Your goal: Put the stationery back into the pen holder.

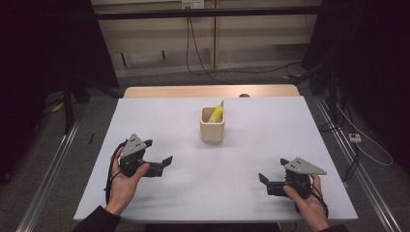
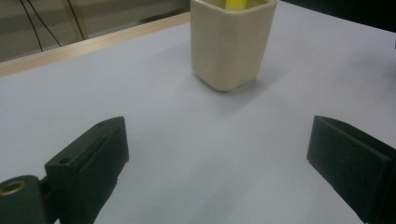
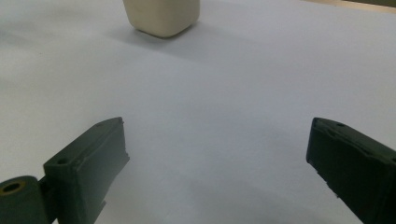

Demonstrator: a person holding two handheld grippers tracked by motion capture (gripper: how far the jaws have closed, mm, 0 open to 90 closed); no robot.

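White table (image 1: 193, 193), one cup (image 1: 212, 125) at upper centre holding a yellow pen (image 1: 216, 114).
Left gripper (image 1: 158, 152) lower left, right gripper (image 1: 272, 175) lower right, both spread wide, nothing between them and the cup.

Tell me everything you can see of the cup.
The cup is cream, matte like ceramic, squarish with rounded corners and no handle. It stands upright on the white table, past centre toward the far edge. A yellow pen leans inside it, tip above the rim. Neither gripper touches it; both are open, well short of it.
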